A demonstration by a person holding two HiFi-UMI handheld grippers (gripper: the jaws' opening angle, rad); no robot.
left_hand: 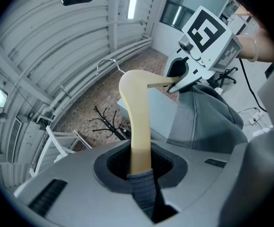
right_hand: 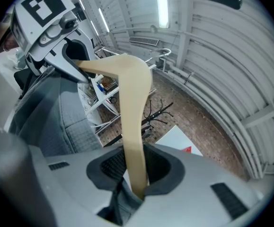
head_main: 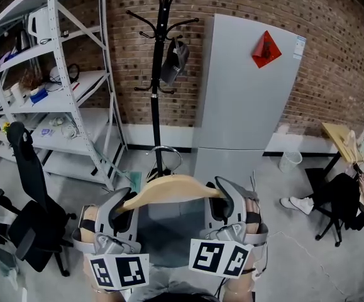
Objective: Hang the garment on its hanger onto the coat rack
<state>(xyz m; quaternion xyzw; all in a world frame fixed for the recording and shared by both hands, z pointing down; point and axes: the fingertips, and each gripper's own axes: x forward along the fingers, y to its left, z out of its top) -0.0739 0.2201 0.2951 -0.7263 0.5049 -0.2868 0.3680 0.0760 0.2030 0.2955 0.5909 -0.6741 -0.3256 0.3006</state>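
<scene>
Head view: grey floor [head_main: 307, 231], brick wall [head_main: 332, 55], metal shelving [head_main: 75, 80] at left, black coat rack [head_main: 159, 74] beside a grey fridge [head_main: 244, 93]. Wooden hanger [head_main: 169, 189] held level, long axis left to right, hook toward the rack, with the grey garment [head_main: 169, 231] draped below.

Left gripper view: left gripper [left_hand: 139, 169] jaws clamped on one hanger end, cloth included.

Right gripper view: right gripper [right_hand: 134, 183] jaws clamped on the other end.

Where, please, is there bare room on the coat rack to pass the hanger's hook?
On the coat rack, the top prongs and the arm on the shelving side are bare. The opposite side is crowded: a grey item hangs there, close to the grey cabinet.
</scene>
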